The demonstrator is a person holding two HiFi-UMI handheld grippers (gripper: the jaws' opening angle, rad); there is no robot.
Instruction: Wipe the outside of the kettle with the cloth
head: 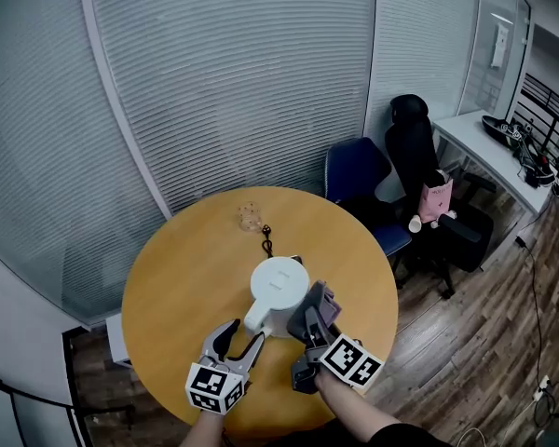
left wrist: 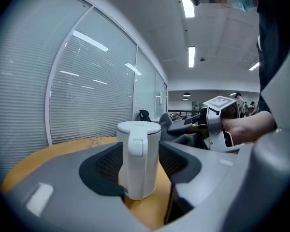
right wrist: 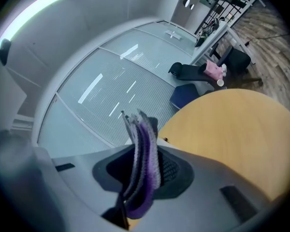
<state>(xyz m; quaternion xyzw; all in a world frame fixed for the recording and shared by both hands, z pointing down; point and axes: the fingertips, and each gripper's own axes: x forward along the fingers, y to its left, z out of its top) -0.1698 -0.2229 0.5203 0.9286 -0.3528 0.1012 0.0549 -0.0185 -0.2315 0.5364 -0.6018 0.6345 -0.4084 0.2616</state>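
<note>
Now — cloth [right wrist: 144, 144] tight in right tool [right wrist: 145, 175]

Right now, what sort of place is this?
Probably an office meeting corner: a round wooden table, blind-covered glass partition walls, and office chairs beside a white desk.

On the table [head: 186, 268] the kettle [head: 278, 291], left gripper [head: 245, 333] just before it, right gripper [head: 314, 304] with cloth [head: 328, 299] at its right.

Bright, even light from ceiling strips [left wrist: 191, 56]; fisheye bending and dark corners in gripper views.
</note>
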